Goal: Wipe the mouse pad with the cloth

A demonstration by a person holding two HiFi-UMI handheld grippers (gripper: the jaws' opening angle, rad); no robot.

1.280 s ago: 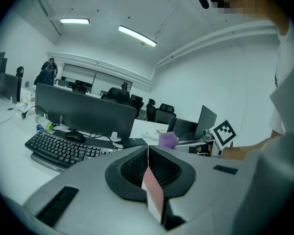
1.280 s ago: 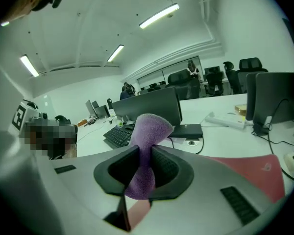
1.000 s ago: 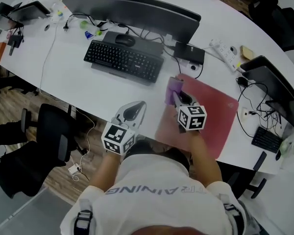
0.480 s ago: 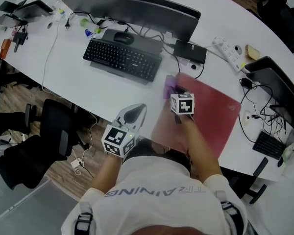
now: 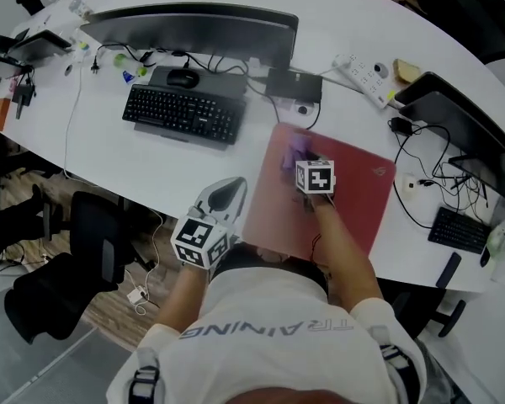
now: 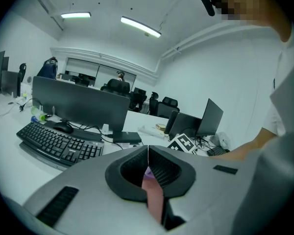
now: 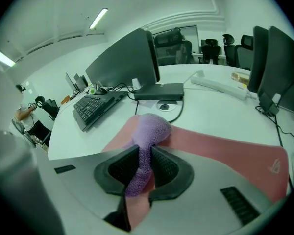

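A red mouse pad (image 5: pixel 362 194) lies on the white desk, right of the keyboard. My right gripper (image 5: pixel 301 163) is over the pad's far left part, shut on a purple cloth (image 5: pixel 294 151) that rests bunched on the pad. In the right gripper view the cloth (image 7: pixel 150 130) stands pinched between the jaws of that gripper (image 7: pixel 146 154), with the pad (image 7: pixel 225 151) spreading to the right. My left gripper (image 5: pixel 224 197) hangs at the desk's near edge, left of the pad, shut and empty (image 6: pixel 148 153).
A black keyboard (image 5: pixel 180 114) and mouse (image 5: pixel 183 77) sit to the left under a wide monitor (image 5: pixel 194 29). A black box with a cable (image 5: pixel 293 85) lies just beyond the pad. A power strip (image 5: pixel 364 73), laptops and cables crowd the right side.
My right gripper has slid the cloth away from me and a little to the right across the pad's far left part. The left gripper has stayed at the desk edge.
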